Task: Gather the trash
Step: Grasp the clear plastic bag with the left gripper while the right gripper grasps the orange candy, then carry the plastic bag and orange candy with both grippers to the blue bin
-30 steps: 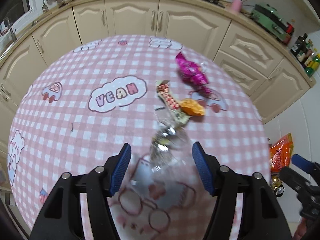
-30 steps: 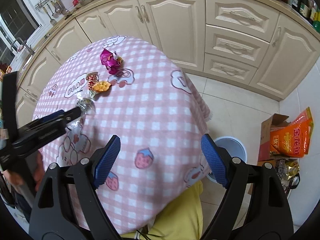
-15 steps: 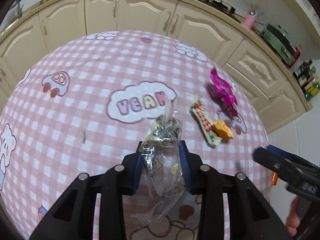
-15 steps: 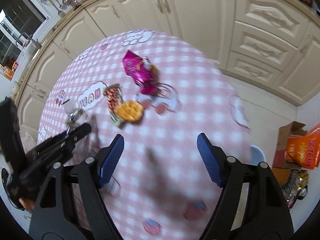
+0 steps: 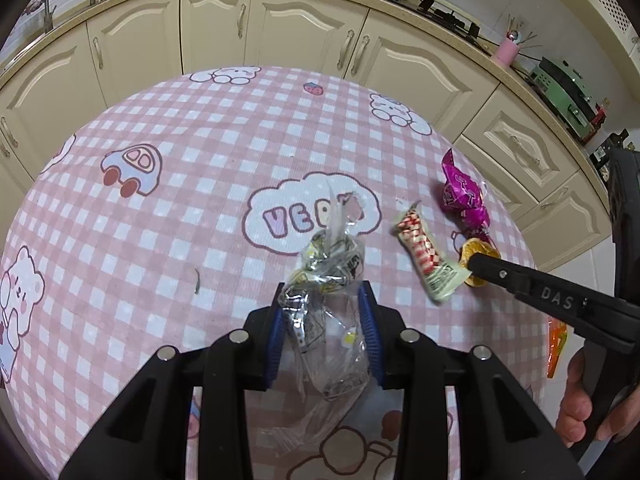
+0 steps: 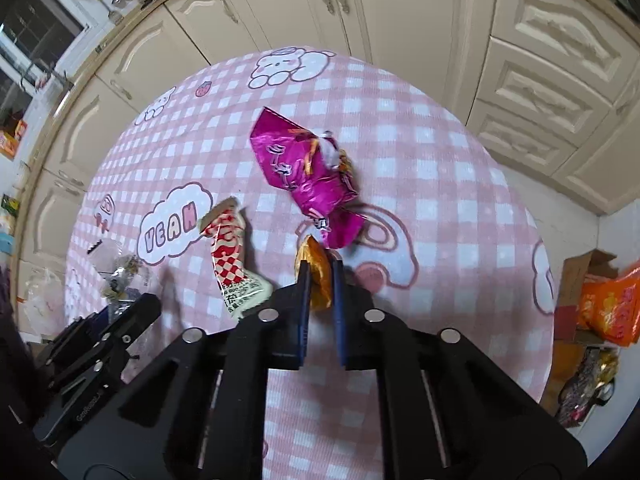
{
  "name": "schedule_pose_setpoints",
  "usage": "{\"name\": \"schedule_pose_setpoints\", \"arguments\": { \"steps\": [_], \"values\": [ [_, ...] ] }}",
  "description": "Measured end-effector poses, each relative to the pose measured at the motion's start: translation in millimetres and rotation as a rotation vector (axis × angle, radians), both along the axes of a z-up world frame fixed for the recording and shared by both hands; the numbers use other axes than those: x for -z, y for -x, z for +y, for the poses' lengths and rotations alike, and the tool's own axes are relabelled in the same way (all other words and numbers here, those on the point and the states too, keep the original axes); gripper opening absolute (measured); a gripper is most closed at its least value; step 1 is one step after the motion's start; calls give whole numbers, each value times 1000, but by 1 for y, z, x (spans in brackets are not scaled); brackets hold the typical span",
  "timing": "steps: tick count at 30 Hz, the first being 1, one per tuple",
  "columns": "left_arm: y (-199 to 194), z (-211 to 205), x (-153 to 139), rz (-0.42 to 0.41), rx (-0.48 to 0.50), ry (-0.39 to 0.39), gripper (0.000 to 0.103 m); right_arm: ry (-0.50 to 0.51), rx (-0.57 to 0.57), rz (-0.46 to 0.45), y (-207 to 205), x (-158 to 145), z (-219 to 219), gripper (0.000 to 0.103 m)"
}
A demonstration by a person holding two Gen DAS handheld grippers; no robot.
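The left wrist view shows the left gripper (image 5: 325, 322) with its blue pads closed on a crumpled clear plastic bag (image 5: 328, 280), which holds silvery printed scraps; the bag's long axis runs forward along the fingers, and its twisted tip points at the cloud print (image 5: 280, 220) on the pink checked tablecloth (image 5: 160, 240). Only this view shows the person's hand (image 5: 580, 408) gripping the right tool. The right wrist view shows the right gripper (image 6: 320, 284) pinching an orange foil wrapper (image 6: 316, 268) narrowly between its pads, standing on edge, just right of the cloud print. This view alone shows the cardboard box (image 6: 580, 280) and orange snack bags (image 6: 608, 308) on the floor beyond the table edge. A red-and-white checked wrapper (image 6: 232, 256), long and flat, lies beside the cloud print, its long axis running from the print toward the gripper. A glossy, creased magenta foil packet (image 6: 304, 172) lies farther right of the print, tapering toward the orange wrapper.
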State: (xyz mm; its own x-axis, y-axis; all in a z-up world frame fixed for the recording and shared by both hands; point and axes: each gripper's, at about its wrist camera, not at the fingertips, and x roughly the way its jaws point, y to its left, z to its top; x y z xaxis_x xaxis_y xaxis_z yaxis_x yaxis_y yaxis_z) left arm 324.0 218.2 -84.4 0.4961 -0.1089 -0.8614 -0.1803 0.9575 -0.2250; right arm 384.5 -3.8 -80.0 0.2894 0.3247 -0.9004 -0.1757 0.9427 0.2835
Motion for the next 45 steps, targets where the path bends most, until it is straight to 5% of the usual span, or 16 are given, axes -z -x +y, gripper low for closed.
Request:
{"name": "schedule_pose_setpoints", "arguments": {
  "steps": [16,45],
  "values": [
    [18,-67,-23,-43,117,-43,34,-43,98,-30,49,-18,-79,9],
    [57,-333,-24,-23,581,-110,35,-73,443,-30,155,-3,-302,10]
  ]
}}
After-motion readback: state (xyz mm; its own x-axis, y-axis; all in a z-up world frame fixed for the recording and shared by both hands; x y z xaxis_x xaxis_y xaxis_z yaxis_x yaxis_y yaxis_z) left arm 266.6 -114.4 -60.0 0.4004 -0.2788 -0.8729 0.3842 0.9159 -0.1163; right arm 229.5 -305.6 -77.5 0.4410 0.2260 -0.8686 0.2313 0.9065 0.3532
